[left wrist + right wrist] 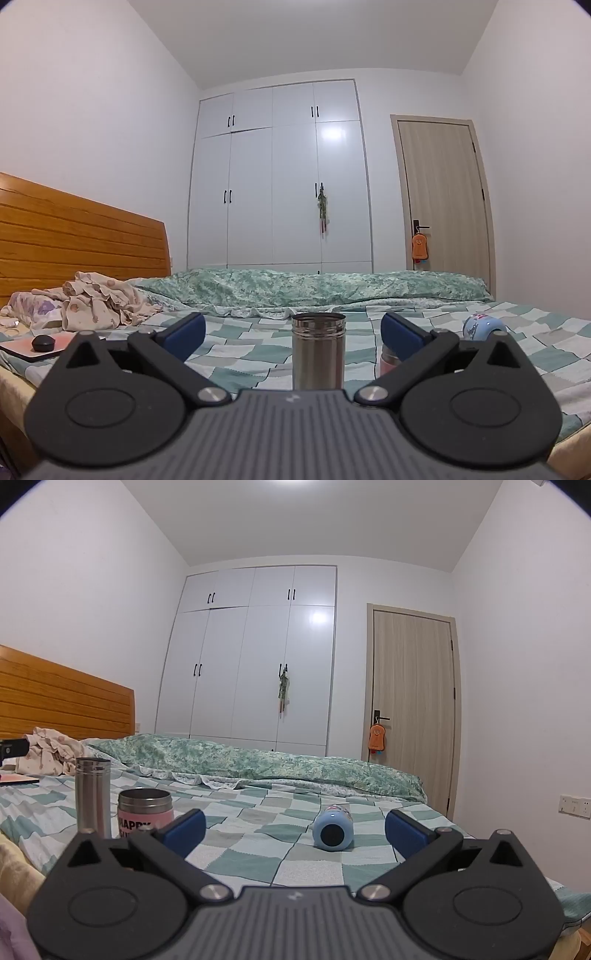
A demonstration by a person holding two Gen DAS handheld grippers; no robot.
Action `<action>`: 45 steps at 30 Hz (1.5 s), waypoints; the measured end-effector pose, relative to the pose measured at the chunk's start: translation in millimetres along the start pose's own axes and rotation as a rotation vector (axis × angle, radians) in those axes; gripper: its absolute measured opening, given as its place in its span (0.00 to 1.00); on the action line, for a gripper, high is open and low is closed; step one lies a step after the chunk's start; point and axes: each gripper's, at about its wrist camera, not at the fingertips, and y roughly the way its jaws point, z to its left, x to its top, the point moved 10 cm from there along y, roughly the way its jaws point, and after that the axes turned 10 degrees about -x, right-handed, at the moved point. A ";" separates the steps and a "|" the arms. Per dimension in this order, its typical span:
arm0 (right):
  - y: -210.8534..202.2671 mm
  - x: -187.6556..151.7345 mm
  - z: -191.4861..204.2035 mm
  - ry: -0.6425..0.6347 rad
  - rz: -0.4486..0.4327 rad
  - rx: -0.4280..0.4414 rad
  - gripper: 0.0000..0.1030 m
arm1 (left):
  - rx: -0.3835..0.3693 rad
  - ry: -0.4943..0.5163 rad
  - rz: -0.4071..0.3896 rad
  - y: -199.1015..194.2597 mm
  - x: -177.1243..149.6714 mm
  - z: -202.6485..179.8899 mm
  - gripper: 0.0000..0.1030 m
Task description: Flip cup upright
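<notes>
My right gripper (295,829) is spread wide, and the blue cup (331,830) lies on its side between its fingers, just ahead on the checked bedspread (258,849). My left gripper (291,336) gapes too, empty, the steel tumbler (318,350) upright ahead.

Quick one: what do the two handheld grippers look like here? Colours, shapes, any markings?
Left gripper and right gripper look identical: matte black linkage arms with round pivot housings, silver pivot bolts, blue pads on the fingers, a ribbed grey body bearing a small pale logo. No cables or sleeves visible.
</notes>
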 end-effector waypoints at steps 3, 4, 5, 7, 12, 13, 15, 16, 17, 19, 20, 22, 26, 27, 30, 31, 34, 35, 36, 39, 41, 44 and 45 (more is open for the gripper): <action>-0.1 0.1 -0.1 0.002 -0.001 0.000 1.00 | -0.001 -0.002 -0.002 0.0 0.1 0.3 1.00; 0.0 0.0 -0.1 0.002 0.000 0.000 1.00 | -0.001 -0.004 -0.003 -0.3 0.1 0.6 1.00; -0.1 0.0 -0.1 0.001 0.000 0.000 1.00 | 0.000 -0.005 -0.004 -2.0 0.3 0.4 1.00; -0.1 -0.1 0.0 0.001 0.000 0.000 1.00 | 0.000 -0.007 -0.005 -2.8 0.1 0.9 1.00; 0.0 0.0 0.2 0.000 0.000 0.000 1.00 | 0.001 -0.014 -0.006 -3.2 0.5 1.2 1.00; 0.0 0.0 0.2 0.000 0.000 0.000 1.00 | 0.001 -0.013 -0.005 0.5 -2.9 -0.2 1.00; 0.1 0.1 0.4 0.001 -0.001 0.000 1.00 | 0.001 -0.012 -0.006 0.5 -2.9 -1.1 1.00; 0.1 0.1 0.4 0.001 -0.001 0.000 1.00 | 0.001 -0.013 -0.005 0.8 -2.6 -0.6 1.00; 0.1 0.0 0.4 0.001 0.000 0.000 1.00 | 0.001 -0.014 -0.005 0.5 -2.5 -0.3 1.00; 0.1 0.1 0.4 0.000 -0.001 0.000 1.00 | 0.000 -0.014 -0.006 0.4 -2.7 -0.8 1.00; 0.1 0.1 0.3 0.001 -0.001 0.000 1.00 | 0.000 -0.014 -0.006 0.5 -2.6 -0.4 1.00; 0.1 0.1 0.4 0.001 0.000 0.000 1.00 | 0.000 -0.013 -0.005 0.8 -2.8 -1.0 1.00; -0.1 0.0 0.3 0.000 0.000 0.000 1.00 | 0.000 -0.015 -0.005 0.4 -2.6 0.0 1.00; -0.1 0.0 0.4 0.000 0.000 0.000 1.00 | 0.000 -0.015 -0.005 0.6 -2.7 -0.3 1.00; -0.3 0.1 0.3 0.000 0.000 0.000 1.00 | 0.000 -0.015 -0.006 0.5 -2.9 -0.5 1.00; -0.2 0.1 0.3 0.001 0.000 0.000 1.00 | 0.000 -0.014 -0.005 0.5 -2.8 -0.3 1.00; -0.2 0.2 0.4 0.001 0.000 0.000 1.00 | 0.000 -0.014 -0.003 0.7 -3.0 -0.4 1.00; -0.2 0.2 0.4 0.001 0.000 0.000 1.00 | 0.000 -0.015 -0.004 0.5 -3.0 0.3 1.00; -0.2 0.2 0.4 0.000 0.000 0.000 1.00 | 0.000 -0.016 -0.004 0.5 -3.1 0.1 1.00; -0.3 0.3 0.4 0.001 0.000 0.000 1.00 | 0.000 -0.015 -0.004 0.6 -3.0 0.3 1.00; -0.2 0.3 0.6 0.001 0.000 0.000 1.00 | 0.000 -0.015 -0.004 0.7 -3.0 0.1 1.00; -0.2 0.3 0.6 0.001 0.001 0.000 1.00 | 0.000 -0.016 -0.004 0.8 -2.9 0.2 1.00; -0.3 0.3 0.6 0.000 0.001 0.000 1.00 | 0.000 -0.016 -0.004 0.6 -2.8 0.4 1.00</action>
